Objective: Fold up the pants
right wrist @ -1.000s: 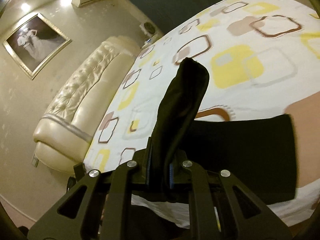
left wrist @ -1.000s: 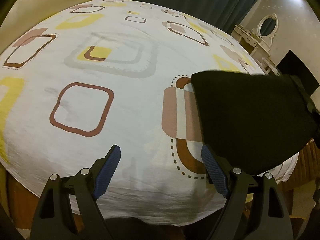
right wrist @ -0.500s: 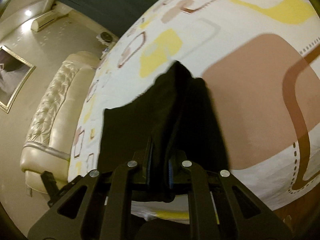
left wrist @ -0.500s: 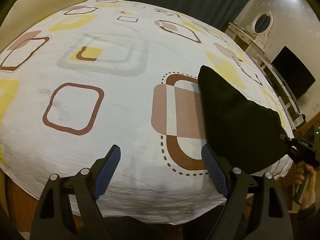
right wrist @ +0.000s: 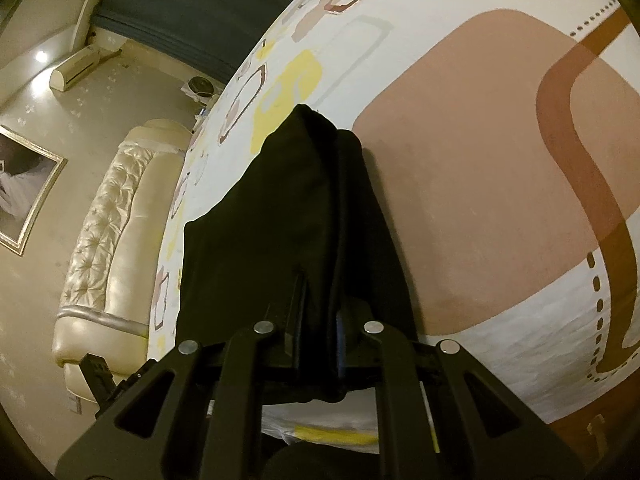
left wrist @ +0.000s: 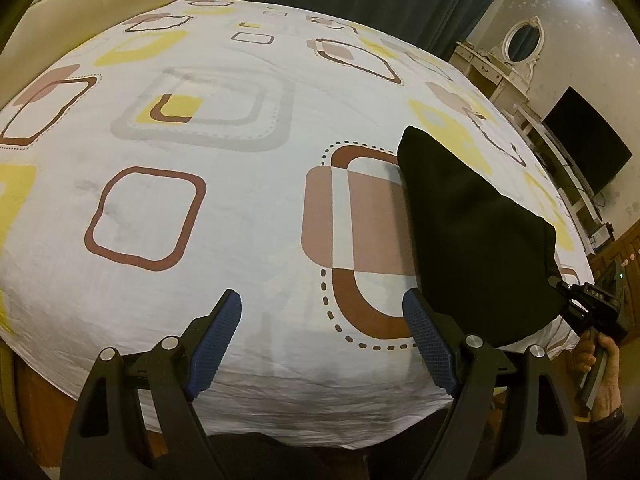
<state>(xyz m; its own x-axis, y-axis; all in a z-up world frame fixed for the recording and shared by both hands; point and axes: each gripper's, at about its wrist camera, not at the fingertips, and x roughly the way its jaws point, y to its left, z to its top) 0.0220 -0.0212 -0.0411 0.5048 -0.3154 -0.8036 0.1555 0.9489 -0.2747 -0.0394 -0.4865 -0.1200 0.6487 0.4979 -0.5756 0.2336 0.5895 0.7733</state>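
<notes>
Pants [left wrist: 472,236] lie dark and bunched at about three o'clock in our left wrist view, near the right front corner of the bed [left wrist: 240,208], one end drawn up toward our right gripper [right wrist: 318,336]; its jaws are nearly together, clamped on a thick gather of the black cloth, and in the right wrist view the fabric runs away from the pads toward twelve o'clock, where its far tip rests on the sheet; our left gripper [left wrist: 322,336] hangs with its jaws wide and nothing between them, above bare sheet at six o'clock, just beside the cloth's near edge; we judge that we are in the middle of laying a fold down, the held end being brought low over the part already on the bed; the next move, as we read it, calls for setting that end flat and square on the lower layer before letting go, with the left gripper free to pin or smooth the near edge; the bed's front edge runs close under both grippers from five to seven o'clock, and the cloth sits near the right-hand edge, so a slide toward three o'clock could spill it off; open sheet spreads from nine to one o'clock, which gives us plenty of room to shift the pile inward.
</notes>
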